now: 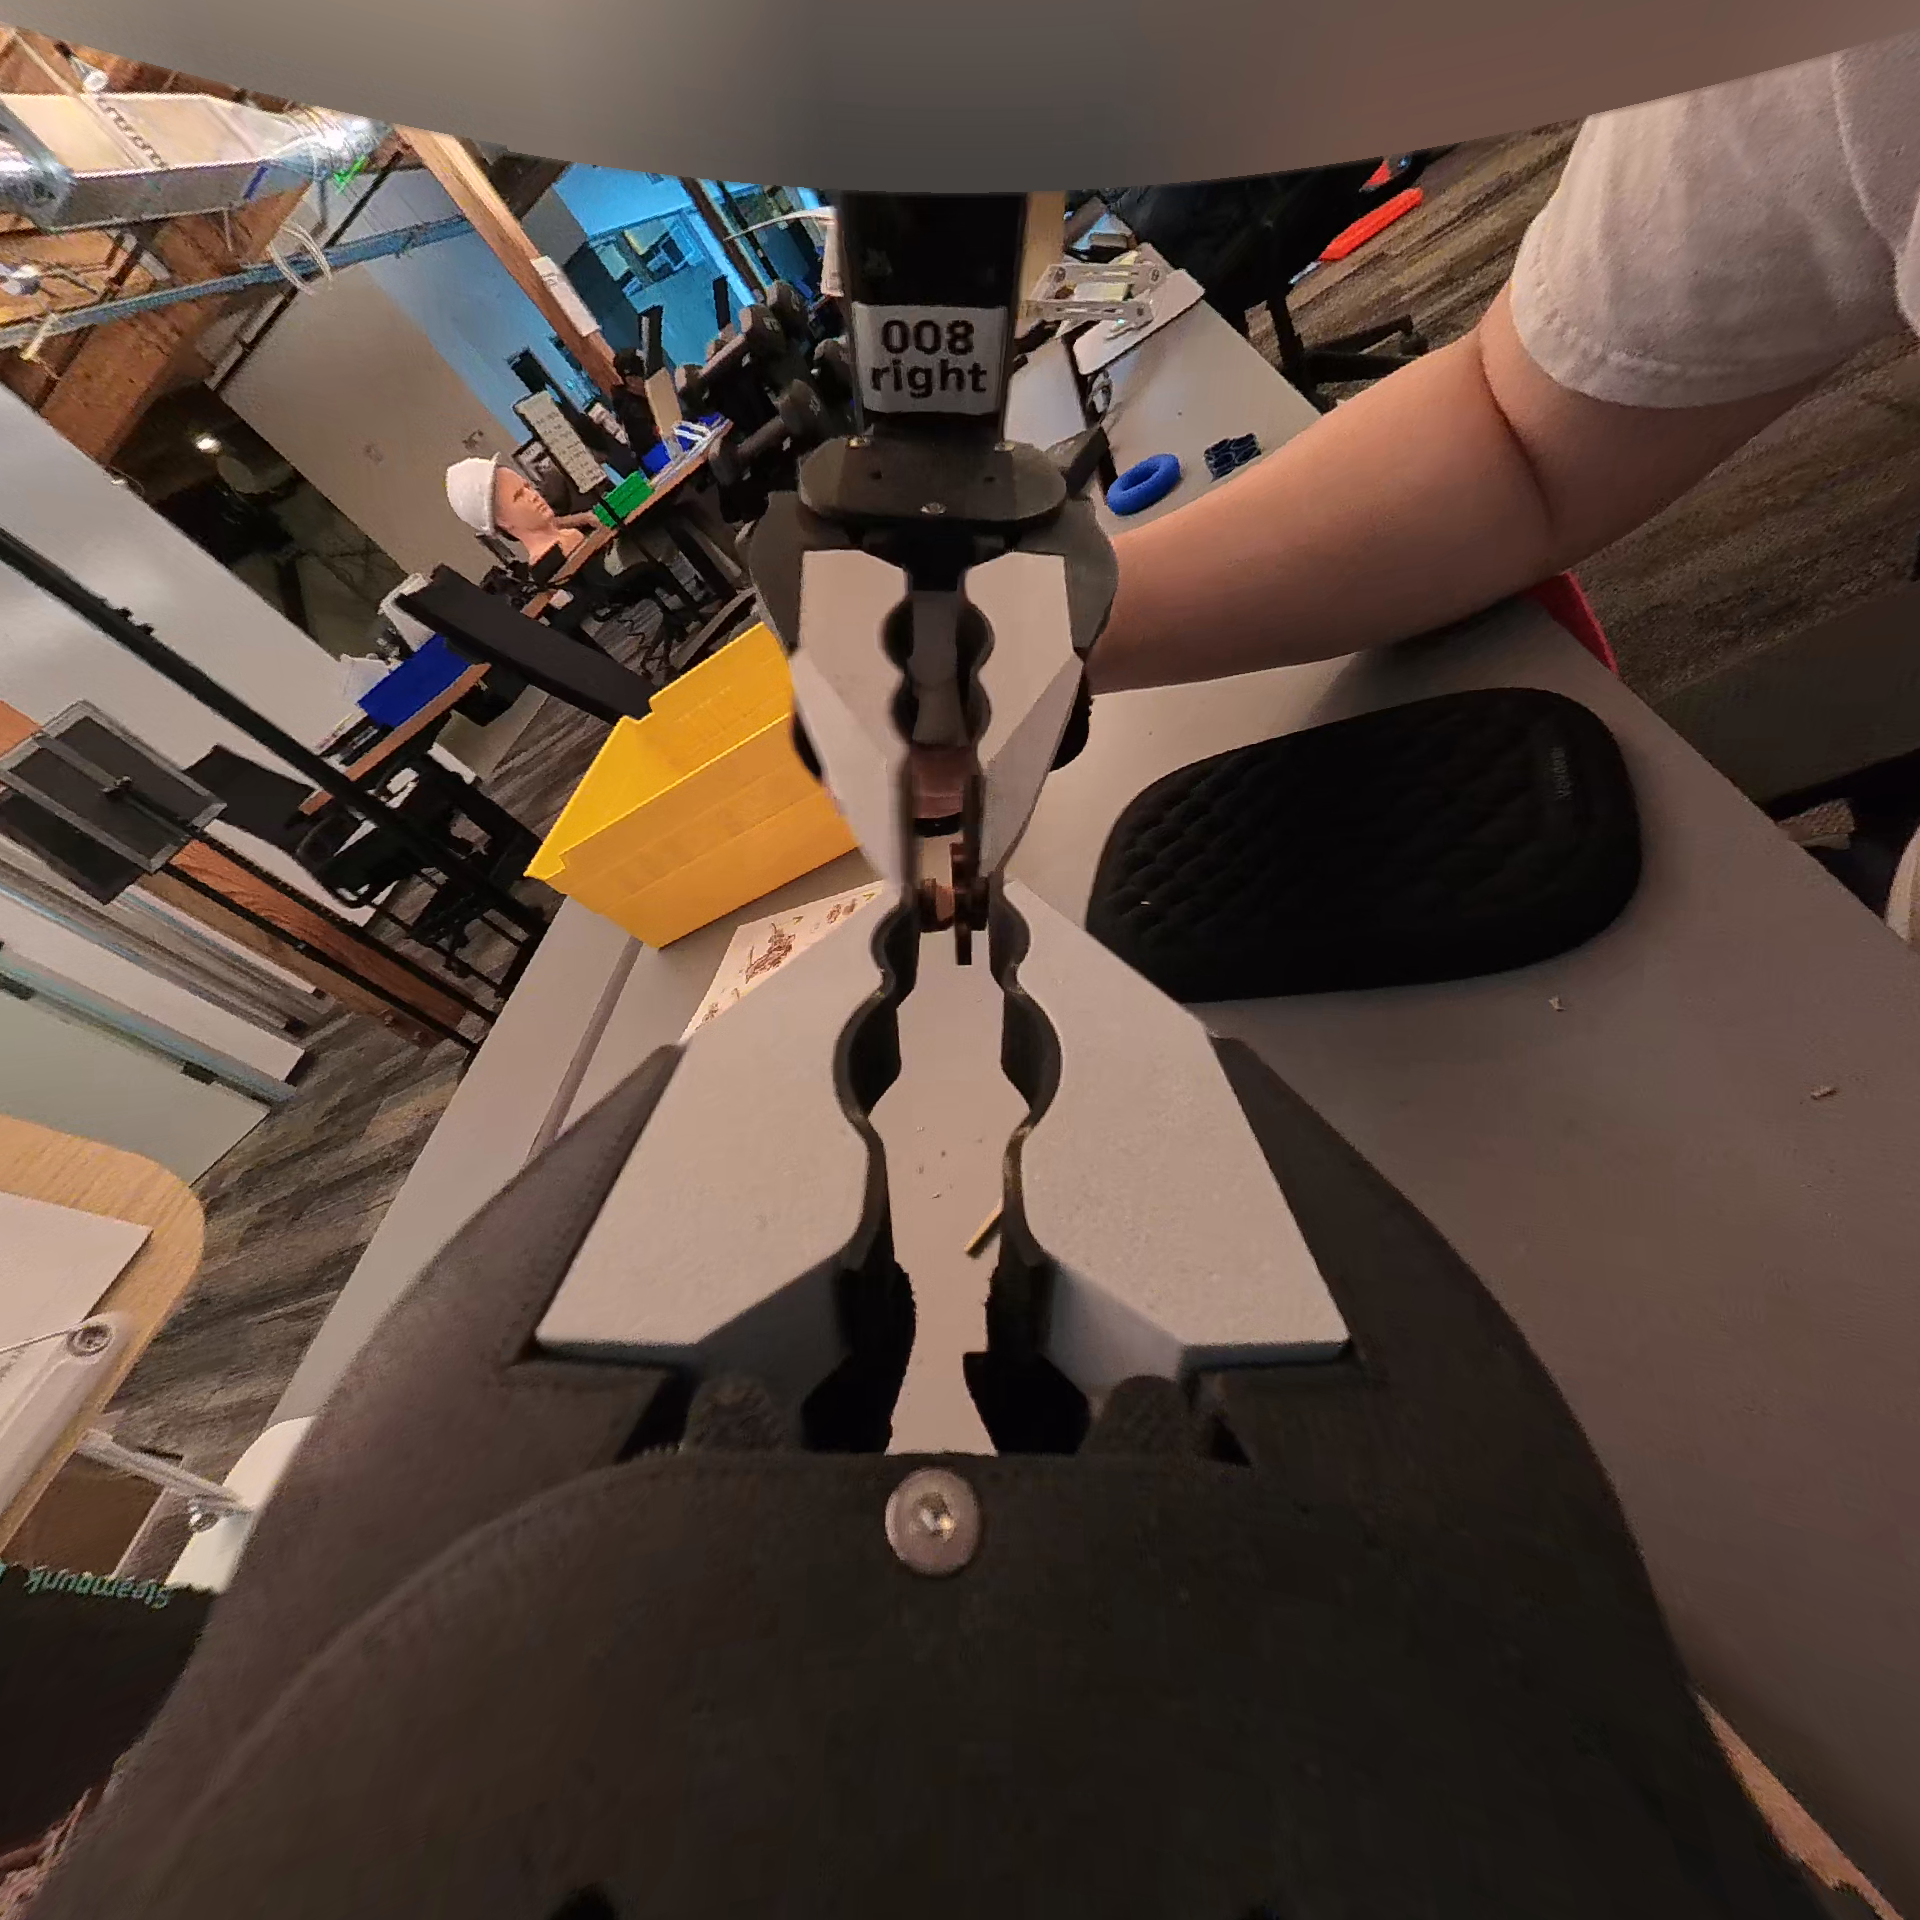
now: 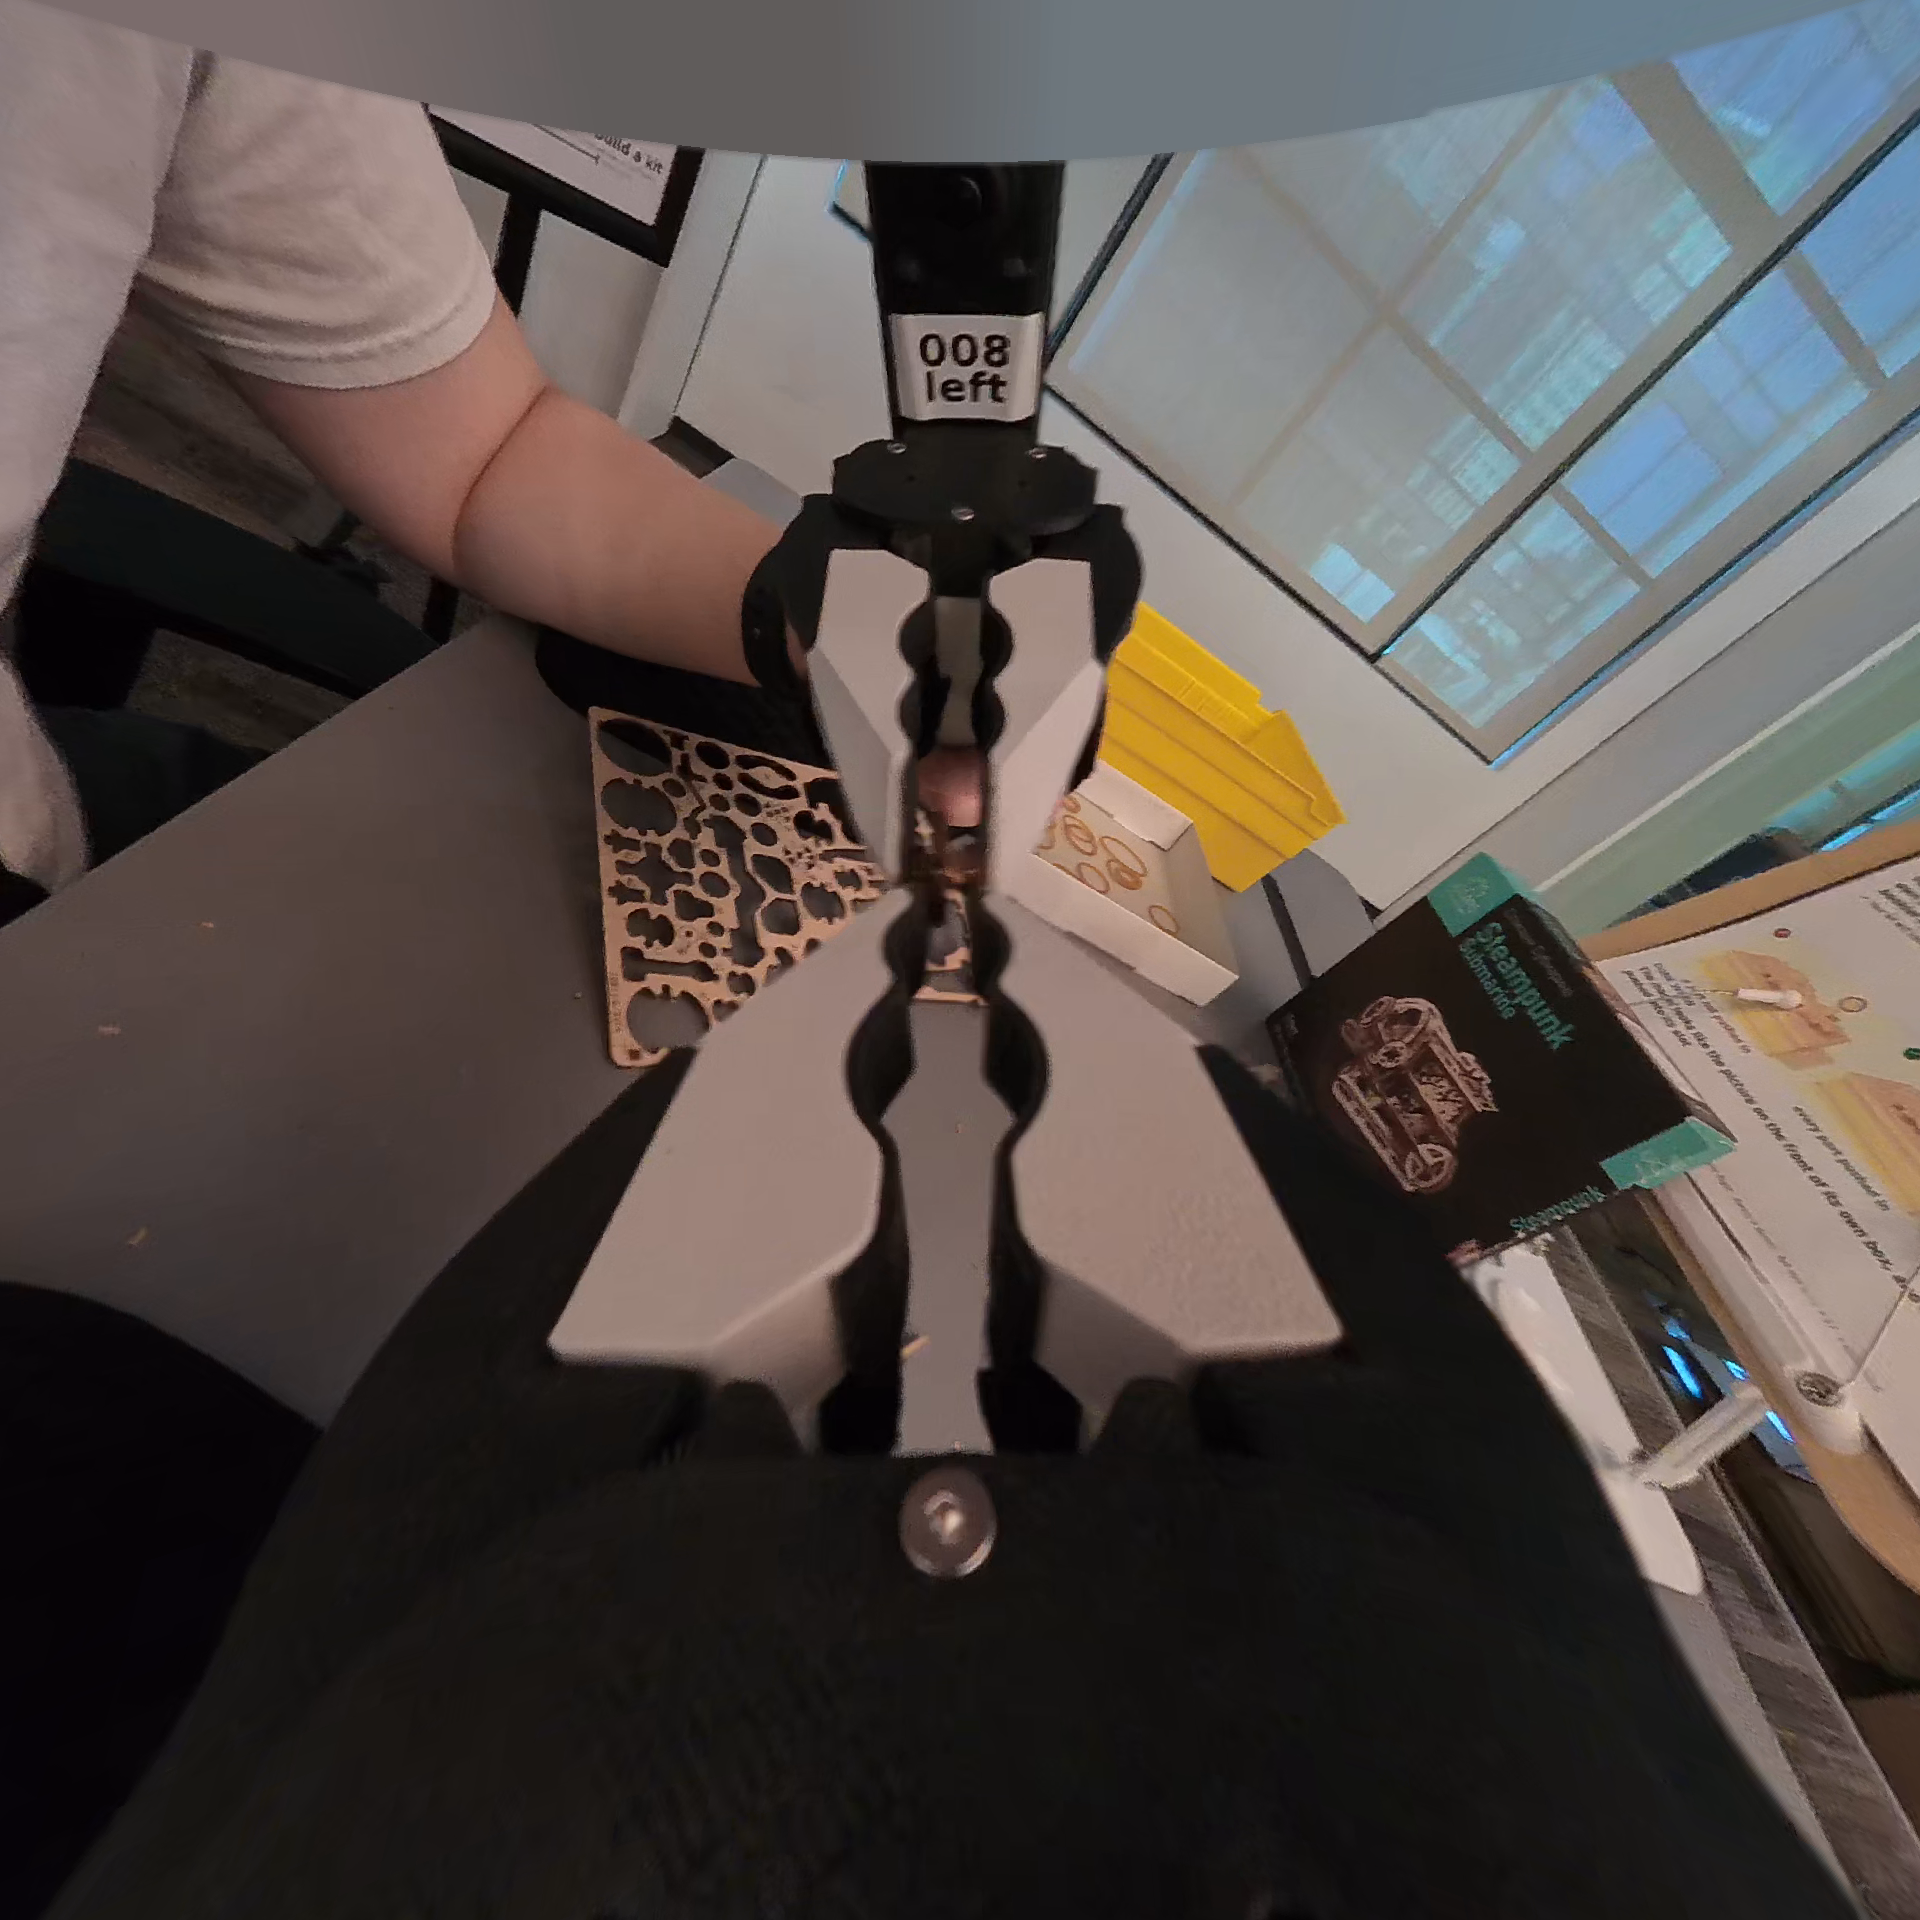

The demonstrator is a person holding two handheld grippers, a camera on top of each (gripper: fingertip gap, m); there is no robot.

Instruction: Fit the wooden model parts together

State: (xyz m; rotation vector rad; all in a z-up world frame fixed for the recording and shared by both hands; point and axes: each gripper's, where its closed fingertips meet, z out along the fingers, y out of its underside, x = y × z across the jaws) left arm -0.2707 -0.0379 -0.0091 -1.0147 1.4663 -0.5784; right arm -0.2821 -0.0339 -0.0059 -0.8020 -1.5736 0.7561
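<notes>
My two grippers meet tip to tip above the grey table (image 1: 1455, 1143). In the left wrist view my left gripper (image 1: 948, 920) reaches up from below, its fingers nearly closed on a small brown wooden part (image 1: 938, 900). My right gripper (image 1: 940, 831) comes down from above, shut on another small wooden part (image 1: 962, 858). The two parts touch at the fingertips. In the right wrist view my right gripper (image 2: 940, 920) faces my left gripper (image 2: 940, 836), with the wooden parts (image 2: 940, 871) pinched between them. The fingers hide most of each part.
A punched-out wooden sheet (image 2: 717, 862) lies on the table (image 2: 312, 935). A white box of rings (image 2: 1132, 894), a yellow bin (image 2: 1216, 748) and a black kit box (image 2: 1475, 1049) stand behind. A black mesh pad (image 1: 1371, 842) and an instruction sheet (image 1: 769, 951) lie nearby. My left and right fingertips are right by each other.
</notes>
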